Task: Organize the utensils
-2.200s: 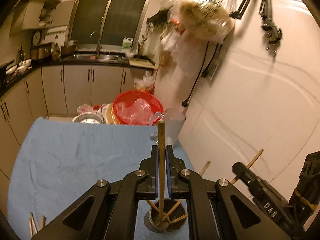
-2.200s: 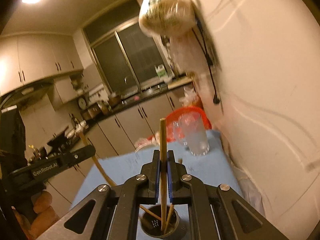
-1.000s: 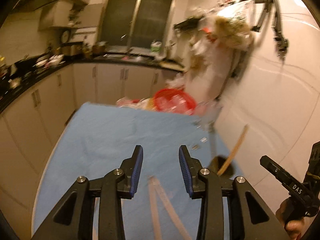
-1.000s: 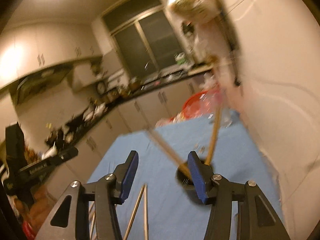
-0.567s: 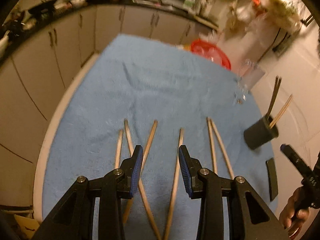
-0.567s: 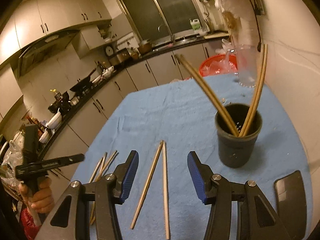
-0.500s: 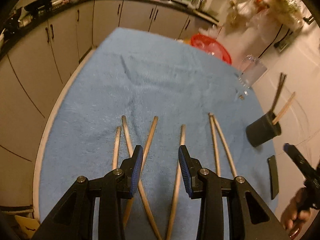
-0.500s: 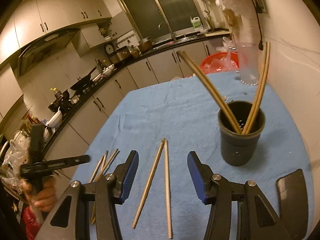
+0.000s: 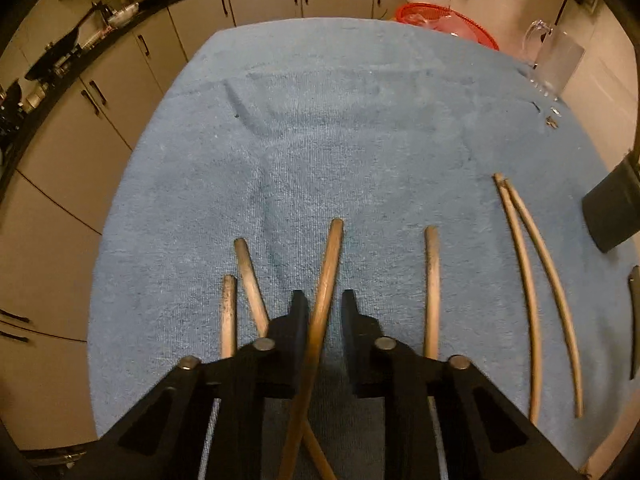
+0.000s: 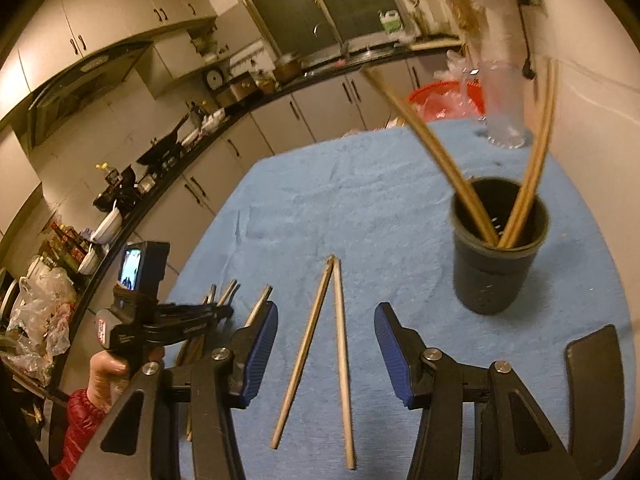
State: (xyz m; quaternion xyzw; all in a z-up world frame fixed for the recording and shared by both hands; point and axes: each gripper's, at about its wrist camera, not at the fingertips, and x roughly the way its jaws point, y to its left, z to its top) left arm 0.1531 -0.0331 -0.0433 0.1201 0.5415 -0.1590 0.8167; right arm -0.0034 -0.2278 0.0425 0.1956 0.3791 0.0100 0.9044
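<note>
On the blue worktop [image 9: 360,128], the left gripper [image 9: 324,306] has just closed on a chopstick [image 9: 326,280], its lower end hidden; right gripper [image 10: 326,330] apart, closing, straddling a pair [image 10: 332,320].

A kitchen under warm yellowish light. Pale base cabinets [image 10: 280,120] with dark handles curve along a dark countertop [image 10: 168,168] at left. Upper cabinets [image 10: 120,12] fill the upper left, a dark window [image 10: 320,0] sits top centre, and a plain pale wall [image 10: 592,92] runs down the right.
</note>
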